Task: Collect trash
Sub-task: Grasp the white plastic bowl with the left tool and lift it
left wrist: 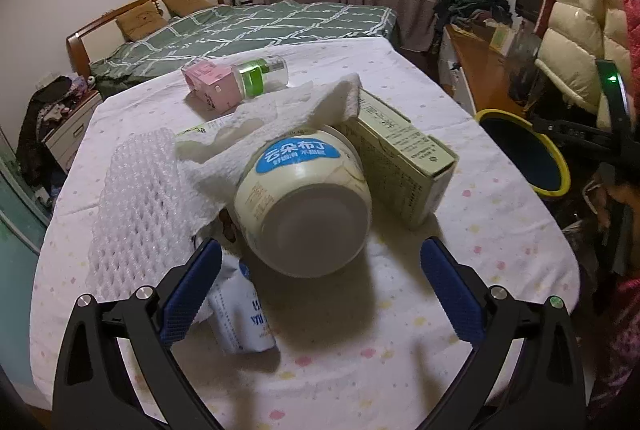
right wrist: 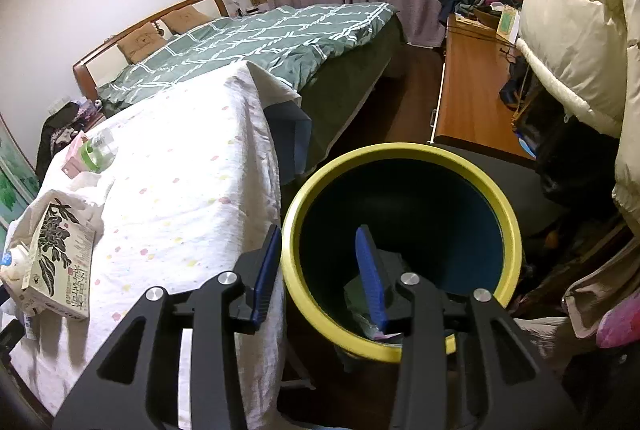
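left gripper spreading wide, empty | pudding cup lying tipped on table just ahead — looking light, rigid, slick; grip across its round body | right gripper hovering part-open, empty, over bin

Desk: carries all the litter.
Jar: on its side, mid-desk.
Carton: touching the jar's right.
Paper towel: draped over jar and carton.
Bubble wrap: left of jar.
Bin: off the desk's right edge.
Bed: behind the desk.
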A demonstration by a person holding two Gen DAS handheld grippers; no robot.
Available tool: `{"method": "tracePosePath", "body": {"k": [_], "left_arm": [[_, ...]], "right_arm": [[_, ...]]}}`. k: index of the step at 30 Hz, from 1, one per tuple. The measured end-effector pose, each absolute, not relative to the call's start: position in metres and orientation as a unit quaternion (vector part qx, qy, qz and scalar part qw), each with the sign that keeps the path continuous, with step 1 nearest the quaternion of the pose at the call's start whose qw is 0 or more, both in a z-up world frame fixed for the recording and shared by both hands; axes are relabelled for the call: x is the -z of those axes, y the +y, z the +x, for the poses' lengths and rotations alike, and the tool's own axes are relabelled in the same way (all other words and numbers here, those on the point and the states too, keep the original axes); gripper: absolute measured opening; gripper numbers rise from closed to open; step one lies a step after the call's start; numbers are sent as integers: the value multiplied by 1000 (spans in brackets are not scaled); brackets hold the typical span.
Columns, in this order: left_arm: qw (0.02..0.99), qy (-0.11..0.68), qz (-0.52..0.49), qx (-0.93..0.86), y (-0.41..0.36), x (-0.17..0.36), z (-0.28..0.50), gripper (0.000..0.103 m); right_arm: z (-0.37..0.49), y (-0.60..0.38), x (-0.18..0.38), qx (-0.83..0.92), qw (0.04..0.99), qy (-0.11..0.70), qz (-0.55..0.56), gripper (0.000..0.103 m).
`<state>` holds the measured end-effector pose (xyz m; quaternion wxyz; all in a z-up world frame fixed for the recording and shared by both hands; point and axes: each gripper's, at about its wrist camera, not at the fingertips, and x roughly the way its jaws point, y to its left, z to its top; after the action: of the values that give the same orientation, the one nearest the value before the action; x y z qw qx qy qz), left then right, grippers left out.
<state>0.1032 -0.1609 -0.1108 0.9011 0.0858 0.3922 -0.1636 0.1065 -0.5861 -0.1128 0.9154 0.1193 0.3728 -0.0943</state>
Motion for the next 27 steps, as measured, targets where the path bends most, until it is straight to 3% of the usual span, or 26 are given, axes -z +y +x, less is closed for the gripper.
{"method": "tracePosePath", "body": {"k": [12,27], "left_arm": [[904,397,82,134,-167,123,133,77],[890,400,62,211,-148,83,116,76]], "right_arm": [[105,-592,121,87,914,372,133,37],[104,-590,121,78,916,368,138,37]]}}
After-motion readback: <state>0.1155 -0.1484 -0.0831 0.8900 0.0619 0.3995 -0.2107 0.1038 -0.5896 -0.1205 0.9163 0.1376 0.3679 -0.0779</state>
